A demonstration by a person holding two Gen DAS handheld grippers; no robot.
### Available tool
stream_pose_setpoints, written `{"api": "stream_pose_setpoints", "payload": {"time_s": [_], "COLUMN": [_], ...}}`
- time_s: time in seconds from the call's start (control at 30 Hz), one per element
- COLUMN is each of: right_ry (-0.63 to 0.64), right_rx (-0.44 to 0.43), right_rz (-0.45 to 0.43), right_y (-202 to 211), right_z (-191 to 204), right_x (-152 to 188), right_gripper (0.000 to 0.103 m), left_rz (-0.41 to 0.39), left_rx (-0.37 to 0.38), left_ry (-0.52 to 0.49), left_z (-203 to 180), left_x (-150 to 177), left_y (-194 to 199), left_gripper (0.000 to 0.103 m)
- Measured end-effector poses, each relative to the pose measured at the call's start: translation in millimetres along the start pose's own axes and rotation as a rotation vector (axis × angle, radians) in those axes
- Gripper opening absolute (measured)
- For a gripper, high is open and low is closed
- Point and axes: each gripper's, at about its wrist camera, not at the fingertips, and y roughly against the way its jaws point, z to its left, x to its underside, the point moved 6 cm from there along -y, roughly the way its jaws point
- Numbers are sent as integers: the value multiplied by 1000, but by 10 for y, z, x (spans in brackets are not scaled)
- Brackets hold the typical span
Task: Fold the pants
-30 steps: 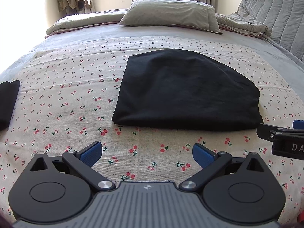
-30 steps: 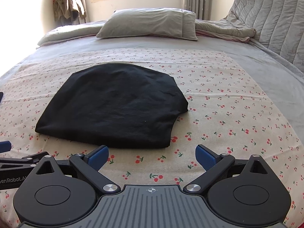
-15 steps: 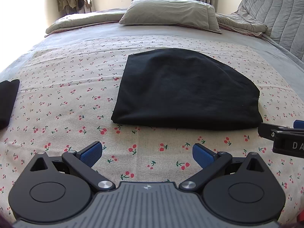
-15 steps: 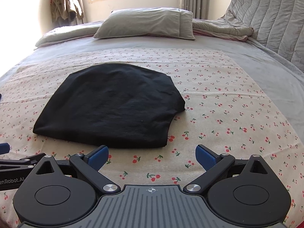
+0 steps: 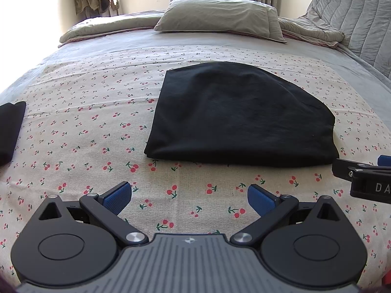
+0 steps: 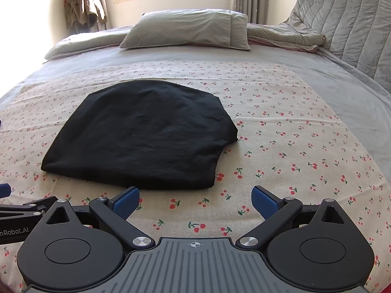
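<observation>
Folded black pants [image 5: 240, 119] flat on cherry-print sheet [image 5: 92, 112], left gripper [image 5: 190, 195] and right gripper [image 6: 195, 199] spread wide, empty, near its front edge.

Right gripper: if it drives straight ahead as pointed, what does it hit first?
Probably the near folded edge of the black pants, at their right corner. The right gripper is open, with only cherry-print sheet before it; its height is unclear, so it may skim over.
</observation>
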Motion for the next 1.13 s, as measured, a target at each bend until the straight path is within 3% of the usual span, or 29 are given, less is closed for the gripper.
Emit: {"api": "stream_pose_setpoints", "payload": {"time_s": [1.13], "right_ry": [2], "right_rx": [2], "right_rz": [4], "right_y": [-31], "right_z": [-6], "right_x": [16], "right_gripper": [99], "left_rz": [5], "left_rx": [4], "left_ry": [-2], "left_z": [10], "left_x": [18], "left_y": [-13], "left_gripper": [103]}}
